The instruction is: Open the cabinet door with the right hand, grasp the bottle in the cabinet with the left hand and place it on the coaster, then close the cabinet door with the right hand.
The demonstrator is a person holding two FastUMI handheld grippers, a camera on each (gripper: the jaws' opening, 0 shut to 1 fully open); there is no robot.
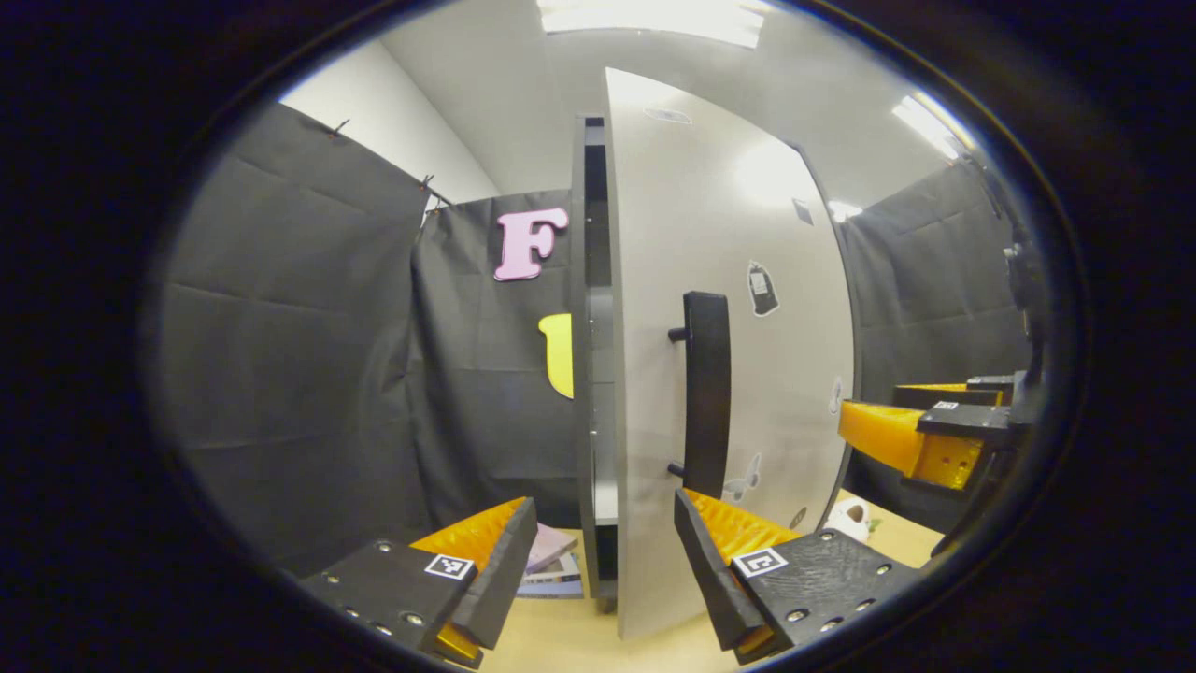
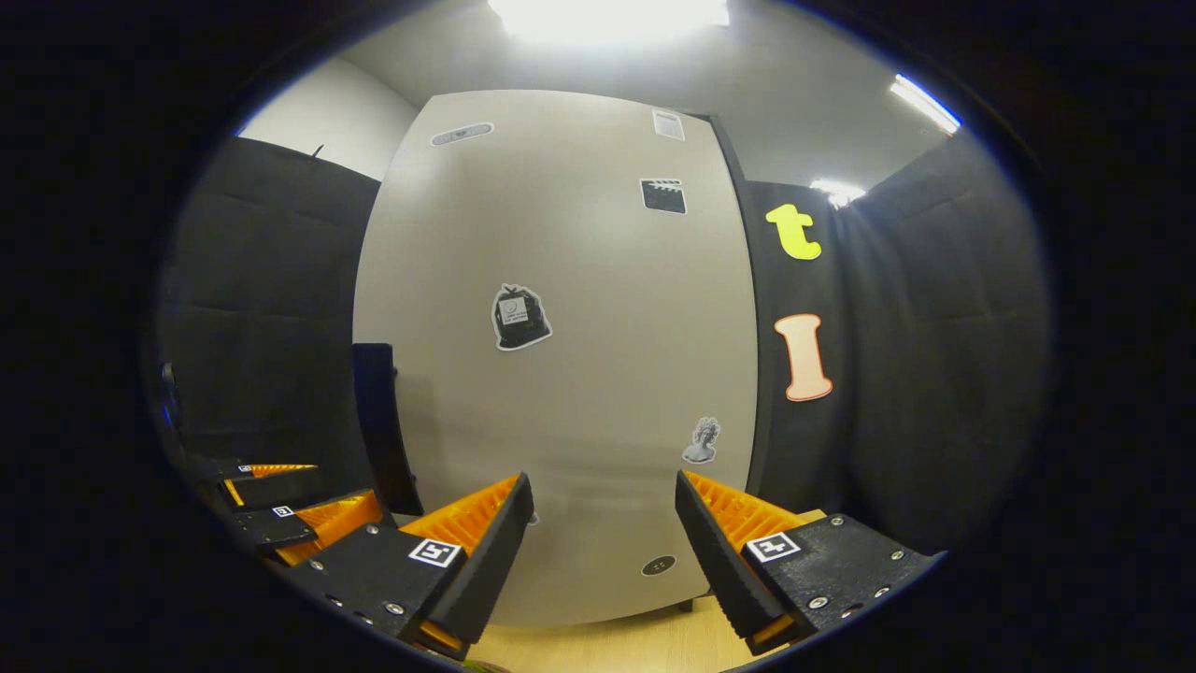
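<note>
The stiff pale grey cabinet door [image 1: 729,308] should swing lightly if taken by its black vertical bar handle [image 1: 706,393], both the left gripper [image 1: 605,570] and right gripper [image 2: 605,551] spread empty.

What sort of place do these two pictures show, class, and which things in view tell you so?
Probably a staged test booth, not a real home. Black cloth walls hang all round, a lone grey cabinet with stickers on its door stands on a wooden table, and open hand-held grippers, left and right, face it.

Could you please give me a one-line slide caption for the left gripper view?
Open left gripper faces the edge of the ajar cabinet door by its handle.
</note>
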